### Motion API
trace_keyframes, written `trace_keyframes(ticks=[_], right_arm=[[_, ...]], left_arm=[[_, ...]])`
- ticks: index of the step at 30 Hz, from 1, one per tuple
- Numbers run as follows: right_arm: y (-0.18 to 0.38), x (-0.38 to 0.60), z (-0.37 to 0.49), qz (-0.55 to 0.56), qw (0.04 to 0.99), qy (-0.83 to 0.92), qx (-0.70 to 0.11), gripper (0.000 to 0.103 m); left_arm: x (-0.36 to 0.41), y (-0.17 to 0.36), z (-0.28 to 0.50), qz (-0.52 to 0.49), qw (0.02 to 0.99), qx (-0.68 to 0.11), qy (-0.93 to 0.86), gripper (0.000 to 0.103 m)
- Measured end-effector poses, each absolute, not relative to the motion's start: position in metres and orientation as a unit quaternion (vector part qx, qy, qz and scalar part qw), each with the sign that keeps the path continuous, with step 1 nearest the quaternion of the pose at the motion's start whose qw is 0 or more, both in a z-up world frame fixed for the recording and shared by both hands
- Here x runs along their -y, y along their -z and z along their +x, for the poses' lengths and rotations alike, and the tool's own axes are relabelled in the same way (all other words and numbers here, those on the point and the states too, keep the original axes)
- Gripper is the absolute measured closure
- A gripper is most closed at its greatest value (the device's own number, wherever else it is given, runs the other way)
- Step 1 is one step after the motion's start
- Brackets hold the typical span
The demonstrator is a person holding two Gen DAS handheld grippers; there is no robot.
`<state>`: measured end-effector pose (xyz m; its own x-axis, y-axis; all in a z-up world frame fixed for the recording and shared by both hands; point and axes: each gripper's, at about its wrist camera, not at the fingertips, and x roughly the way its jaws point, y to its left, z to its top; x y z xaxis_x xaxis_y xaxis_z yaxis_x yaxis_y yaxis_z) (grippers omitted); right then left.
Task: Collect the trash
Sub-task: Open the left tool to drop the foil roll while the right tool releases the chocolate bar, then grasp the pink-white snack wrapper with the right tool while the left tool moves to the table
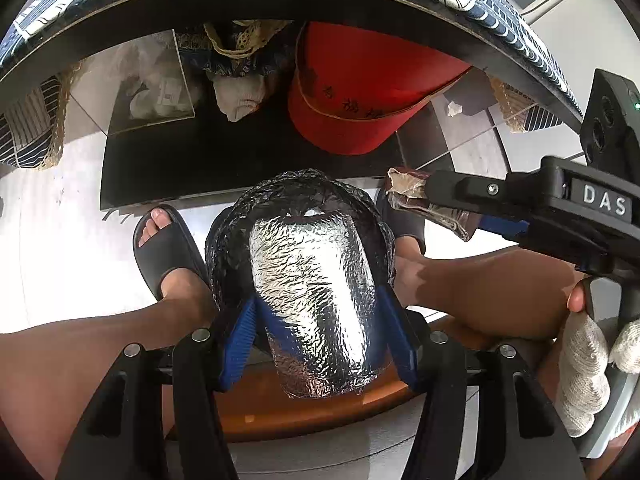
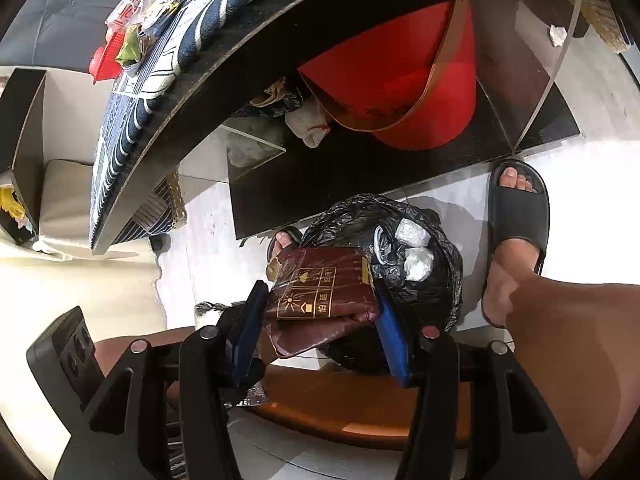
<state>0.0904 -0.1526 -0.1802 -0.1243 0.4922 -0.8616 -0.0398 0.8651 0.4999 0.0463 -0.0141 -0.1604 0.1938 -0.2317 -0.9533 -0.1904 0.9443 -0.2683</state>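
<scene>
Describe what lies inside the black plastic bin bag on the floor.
In the black plastic bin bag, two crumpled white wads show near its mouth. The maroon wrapper covers the left part; deeper contents cannot be seen.

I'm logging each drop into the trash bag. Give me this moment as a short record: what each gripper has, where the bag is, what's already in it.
left gripper: shut on foil pouch, over the bag mouth
right gripper: maroon wrapper between its pads, beside and above the bag
bag: black, open, on the floor between the person's feet
in bag: two clear crumpled wads
left on table: red-and-white packets
</scene>
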Motion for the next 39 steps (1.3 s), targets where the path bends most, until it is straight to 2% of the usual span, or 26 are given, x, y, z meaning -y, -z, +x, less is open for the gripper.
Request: trace_keyframes(ticks=[1,2,4,15,27,39], right_arm=[[0.179,0.153,0.091,0.158,0.646,-0.205,-0.718,0.037],[0.179,0.154,0.091,0.160,0.649,-0.203,-0.716,0.035],[0.175,0.156,0.092,0.167,0.650,-0.205,-0.713,0.035],[0.156,0.157,0.096,0.180,0.667,-0.224,-0.688,0.035],[0.114,0.168,0.099,0.178,0.719,-0.256,-0.622,0.034],[0.050,0.162,0.115,0.101,0.783,-0.325,-0.521,0.033]], left_arm=[[0.014,0.161,0.047,-0.165,0.754,-0.636,0.013,0.043],[0.015,0.161,0.046,-0.163,0.753,-0.637,0.011,0.035],[0.014,0.161,0.046,-0.164,0.754,-0.636,0.010,0.031],[0.008,0.153,0.043,-0.174,0.764,-0.622,-0.002,0.031],[-0.002,0.126,0.041,-0.192,0.800,-0.568,-0.004,0.031],[-0.033,0.080,0.046,-0.202,0.847,-0.492,-0.005,0.031]])
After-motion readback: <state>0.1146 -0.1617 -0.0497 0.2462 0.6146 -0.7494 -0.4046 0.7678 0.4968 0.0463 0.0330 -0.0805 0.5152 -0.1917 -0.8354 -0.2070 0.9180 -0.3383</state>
